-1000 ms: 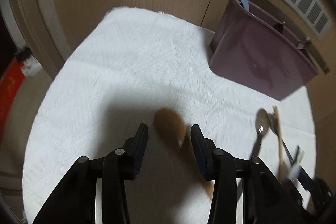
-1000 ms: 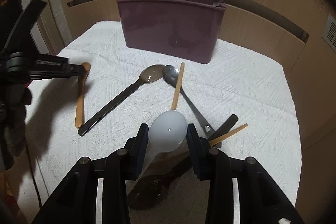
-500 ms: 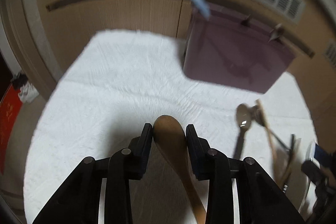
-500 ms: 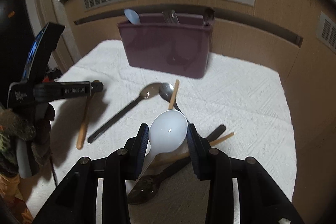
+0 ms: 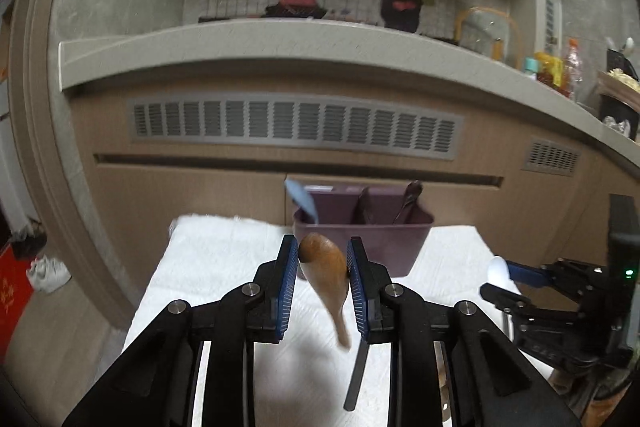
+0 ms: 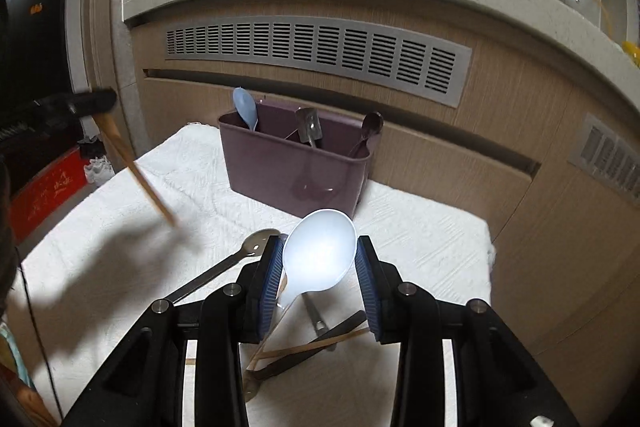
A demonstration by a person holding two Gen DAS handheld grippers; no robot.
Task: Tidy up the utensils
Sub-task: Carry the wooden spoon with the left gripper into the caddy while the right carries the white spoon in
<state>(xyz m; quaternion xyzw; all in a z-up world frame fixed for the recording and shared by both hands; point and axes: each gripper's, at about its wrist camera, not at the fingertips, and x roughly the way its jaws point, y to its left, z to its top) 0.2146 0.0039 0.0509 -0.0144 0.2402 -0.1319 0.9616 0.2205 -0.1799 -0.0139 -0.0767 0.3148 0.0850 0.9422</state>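
Note:
My left gripper is shut on a brown wooden spoon, bowl forward, lifted above the white cloth; its handle hangs down. In the right wrist view the left gripper sits at the far left with the wooden handle slanting down. My right gripper is shut on a white plastic spoon, held above the cloth. The purple utensil holder stands ahead of both, with a light blue spoon and dark utensils in it. The right gripper also shows in the left wrist view.
A metal spoon, chopsticks and dark-handled utensils lie on the cloth under my right gripper. A wood-panelled counter front with a vent grille rises right behind the holder. The cloth's edges drop off left and right.
My left gripper closed on the wooden spoon and lifted it off the cloth, tilting up toward the holder. My right gripper rose and tilted up with the white spoon held.

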